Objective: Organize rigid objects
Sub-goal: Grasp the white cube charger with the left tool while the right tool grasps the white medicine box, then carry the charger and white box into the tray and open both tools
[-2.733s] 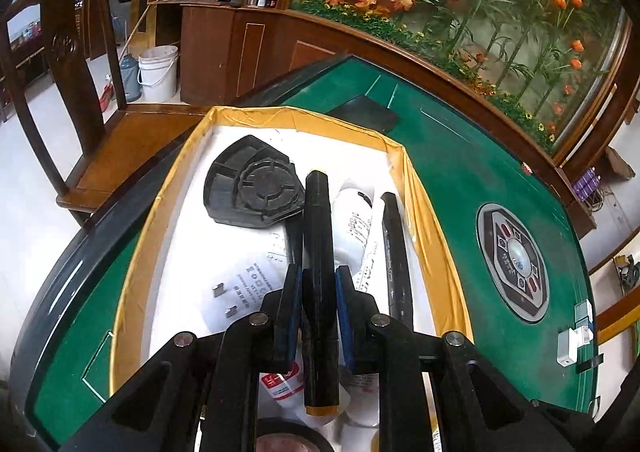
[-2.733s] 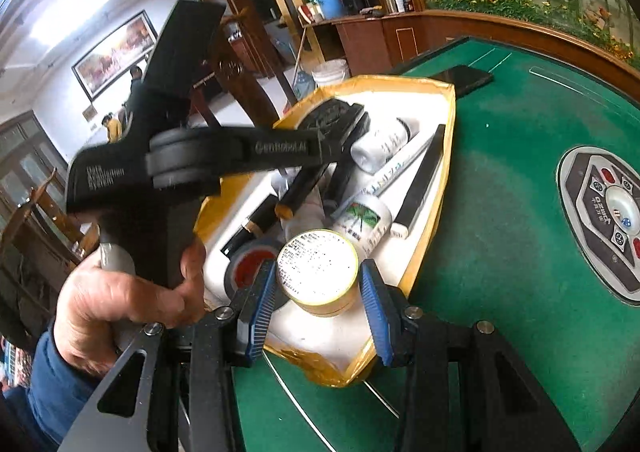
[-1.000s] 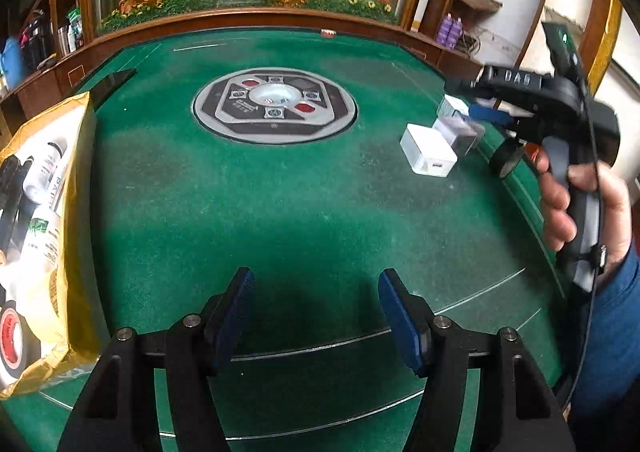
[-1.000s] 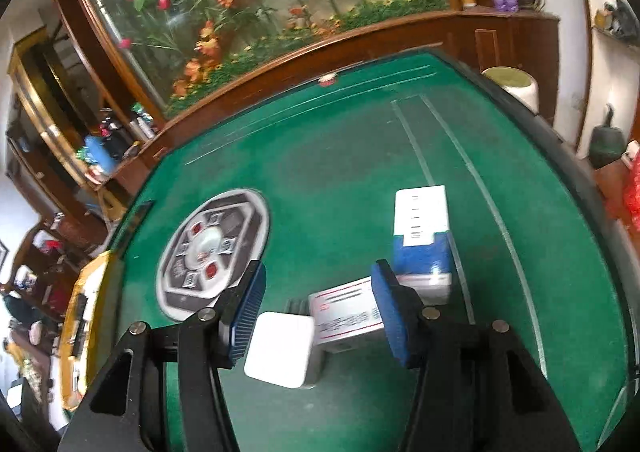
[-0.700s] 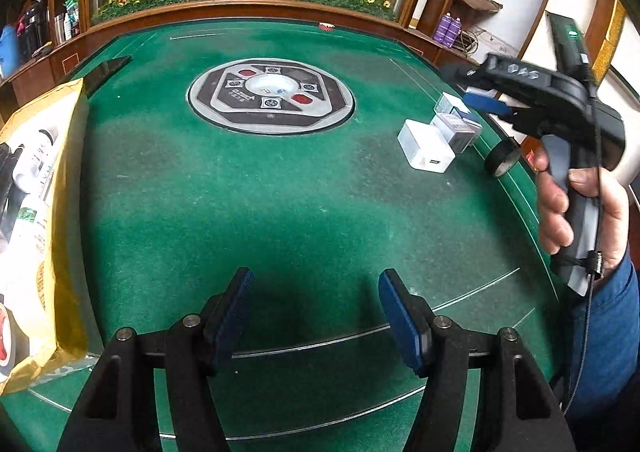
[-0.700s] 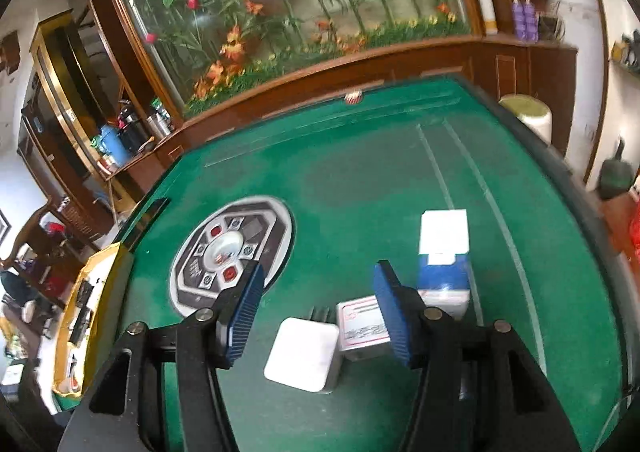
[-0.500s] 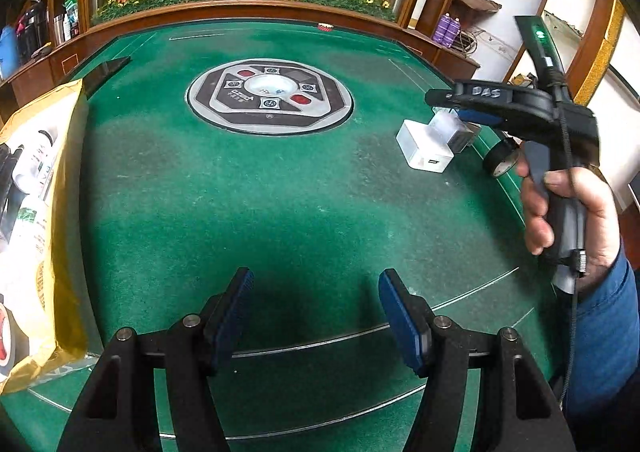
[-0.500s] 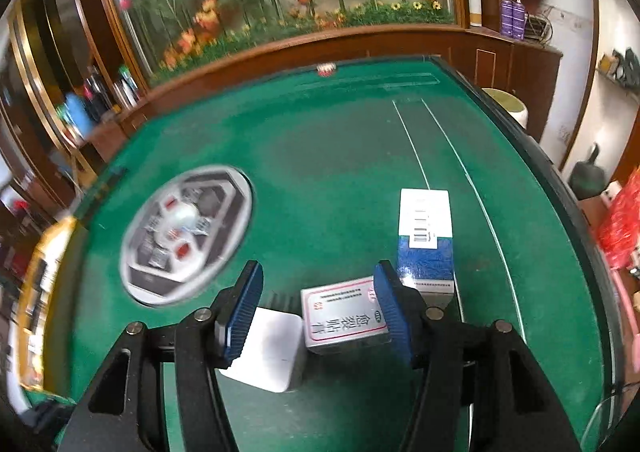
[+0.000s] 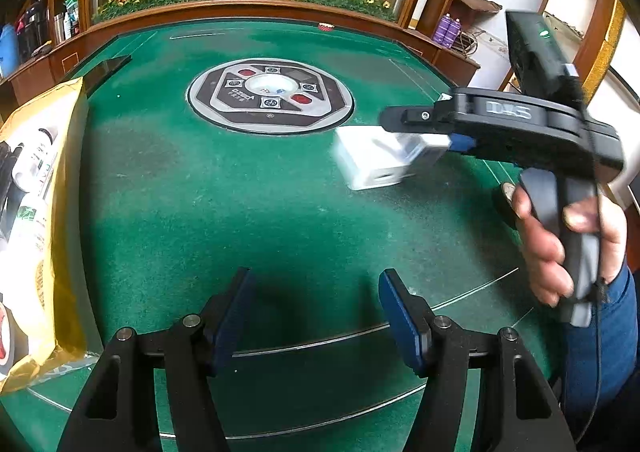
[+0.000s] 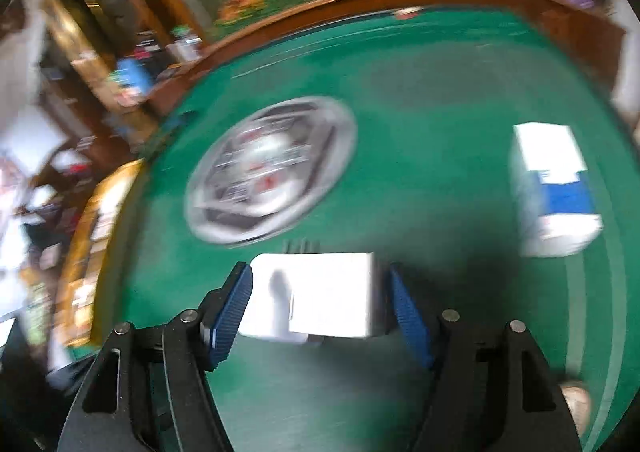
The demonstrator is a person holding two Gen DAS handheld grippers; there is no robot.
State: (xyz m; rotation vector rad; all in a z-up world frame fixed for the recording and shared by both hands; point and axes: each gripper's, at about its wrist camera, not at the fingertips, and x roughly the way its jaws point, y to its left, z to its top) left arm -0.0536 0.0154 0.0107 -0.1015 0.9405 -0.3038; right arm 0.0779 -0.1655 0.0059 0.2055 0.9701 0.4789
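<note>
While my right gripper (image 10: 320, 312) descends over it, the white square plastic charger block (image 10: 310, 298) lies flat on the green felt table (image 10: 420, 91), between the blue pads (image 10: 236, 310). Pads stand beside its edges; contact cannot be confirmed through the blur. Jaws have just been opening; half a second ago they framed the red-bordered white carton instead, which is now hidden. Blue-and-white upright carton (image 10: 554, 187) stands well apart to the right. Grey octagonal centre panel (image 10: 272, 171) lies beyond the charger. My left gripper (image 9: 314, 312) hovers over bare felt, jaws parted wide, nothing between them, unchanged from a second ago. Yellow-rimmed tray (image 9: 64, 211) of bottles sits at the far left edge. My right hand (image 9: 560, 244) grips the handle.
</note>
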